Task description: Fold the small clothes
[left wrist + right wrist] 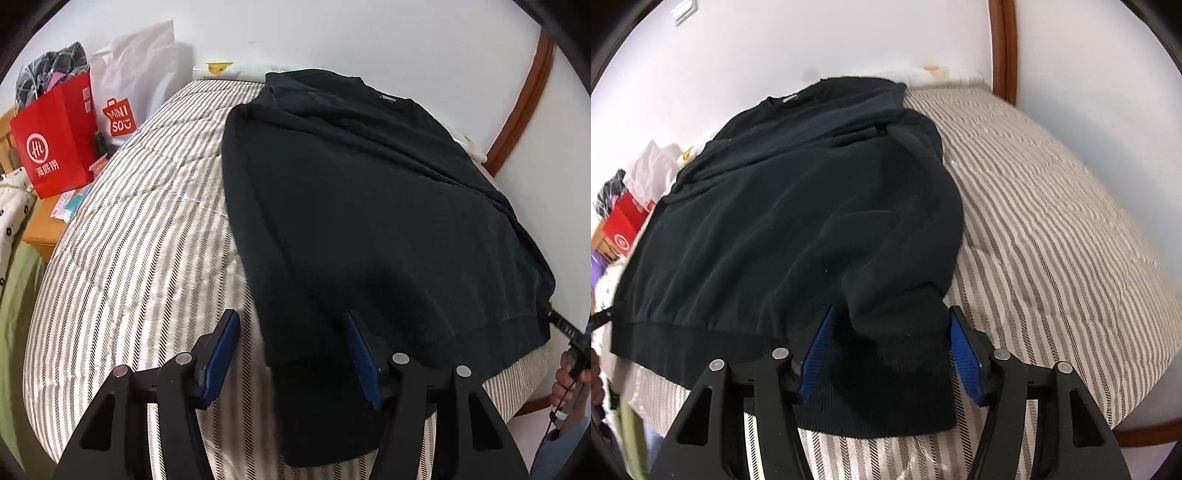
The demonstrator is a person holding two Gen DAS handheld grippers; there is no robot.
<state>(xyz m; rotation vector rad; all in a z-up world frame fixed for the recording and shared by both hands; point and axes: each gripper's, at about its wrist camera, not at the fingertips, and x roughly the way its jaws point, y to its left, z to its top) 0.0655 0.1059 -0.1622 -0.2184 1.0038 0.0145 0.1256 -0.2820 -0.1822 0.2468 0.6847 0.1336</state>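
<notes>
A black sweatshirt (369, 206) lies flat on the striped bed (129, 240), neck toward the wall, both sleeves folded in over the body. My left gripper (291, 332) hovers over the near-left corner. Its blue pads stand apart and one ribbed cuff (317, 406) lies between and below them. In the right wrist view the sweatshirt (775, 229) fills the left half, and my right gripper (892, 321) stands open astride the other sleeve's cuff (886, 387) by the hem. I see neither pad pair pressing the cloth.
A red paper bag (55, 147) and a white shopping bag (125, 85) stand on a wooden nightstand (44, 229) at the bed's left. The white wall runs behind the bed, a brown wooden frame (1004, 48) at the right. A person's hand (569, 380) shows at the right edge.
</notes>
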